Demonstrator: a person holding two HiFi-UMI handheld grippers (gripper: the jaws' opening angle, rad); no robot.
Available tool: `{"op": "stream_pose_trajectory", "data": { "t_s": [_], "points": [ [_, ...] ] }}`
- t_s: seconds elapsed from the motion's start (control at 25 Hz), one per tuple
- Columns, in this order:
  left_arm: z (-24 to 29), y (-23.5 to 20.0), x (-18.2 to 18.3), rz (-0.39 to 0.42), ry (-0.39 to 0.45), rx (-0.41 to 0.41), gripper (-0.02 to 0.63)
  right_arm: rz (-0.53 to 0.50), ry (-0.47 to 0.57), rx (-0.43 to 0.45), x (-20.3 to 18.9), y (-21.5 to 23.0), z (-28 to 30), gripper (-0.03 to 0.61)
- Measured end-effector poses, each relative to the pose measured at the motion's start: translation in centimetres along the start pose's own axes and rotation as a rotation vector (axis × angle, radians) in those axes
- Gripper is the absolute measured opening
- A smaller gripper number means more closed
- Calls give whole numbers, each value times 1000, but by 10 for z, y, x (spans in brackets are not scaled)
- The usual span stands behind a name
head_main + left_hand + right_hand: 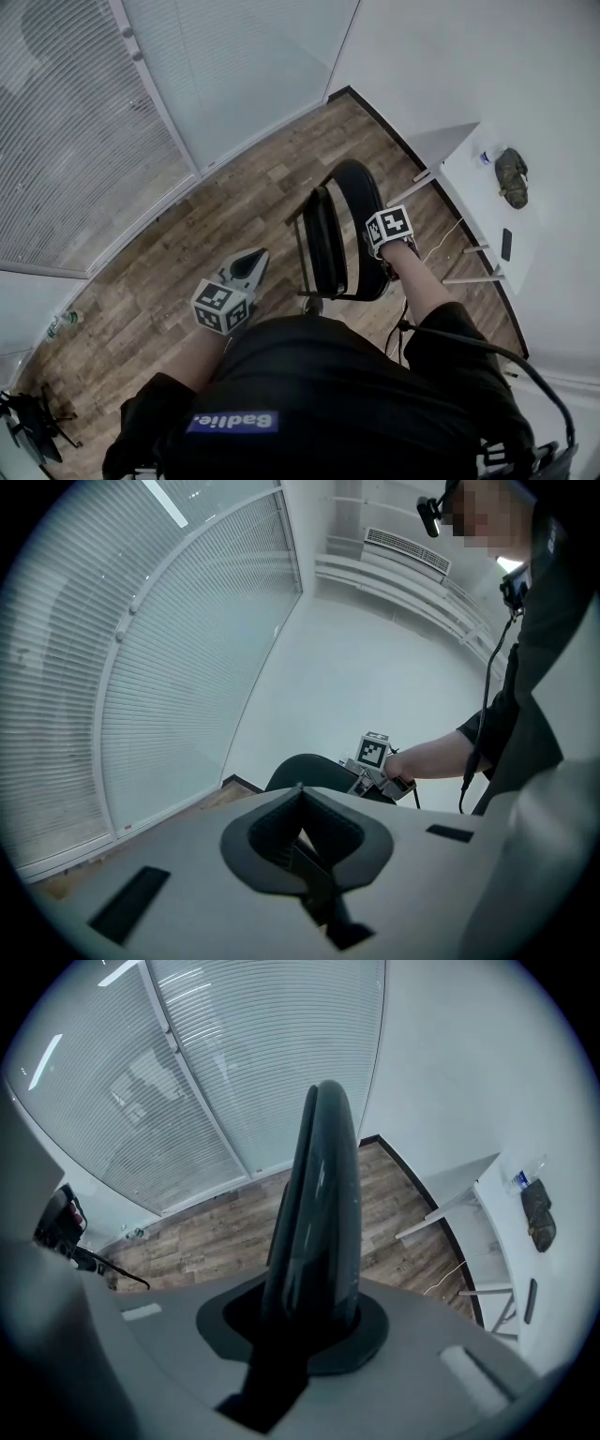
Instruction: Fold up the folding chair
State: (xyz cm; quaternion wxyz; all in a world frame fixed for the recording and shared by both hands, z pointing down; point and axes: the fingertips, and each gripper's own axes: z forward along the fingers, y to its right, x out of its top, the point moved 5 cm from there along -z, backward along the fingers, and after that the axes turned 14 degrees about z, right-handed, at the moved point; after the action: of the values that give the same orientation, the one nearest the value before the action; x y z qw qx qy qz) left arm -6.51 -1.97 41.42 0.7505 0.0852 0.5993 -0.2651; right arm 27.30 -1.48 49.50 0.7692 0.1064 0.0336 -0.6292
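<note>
Gripping one folding chair [349, 199] — right gripper [379, 249]; left gripper [251, 262] closed, empty.

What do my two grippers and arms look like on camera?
Both the left gripper and right gripper are pale grey, each carrying a white cube of black square markers. The sleeves are black and short; a black cable runs along the right arm.

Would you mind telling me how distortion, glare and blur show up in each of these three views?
Head view: evenly lit and sharp, though the floor boards curve with the wide lens. Left gripper view: fisheye, dark corners, the blinds bowing strongly. Right gripper view: same fisheye vignette, with soft highlights streaking down the glossy folding chair.
</note>
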Motion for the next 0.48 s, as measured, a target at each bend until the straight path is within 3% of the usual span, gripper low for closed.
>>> {"op": "stream_pose_trajectory", "data": {
  "t_s": [0.48],
  "points": [
    [-2,5,5,12,-3,5,5,0,3,2,0,-1,-2,67]
  ]
}}
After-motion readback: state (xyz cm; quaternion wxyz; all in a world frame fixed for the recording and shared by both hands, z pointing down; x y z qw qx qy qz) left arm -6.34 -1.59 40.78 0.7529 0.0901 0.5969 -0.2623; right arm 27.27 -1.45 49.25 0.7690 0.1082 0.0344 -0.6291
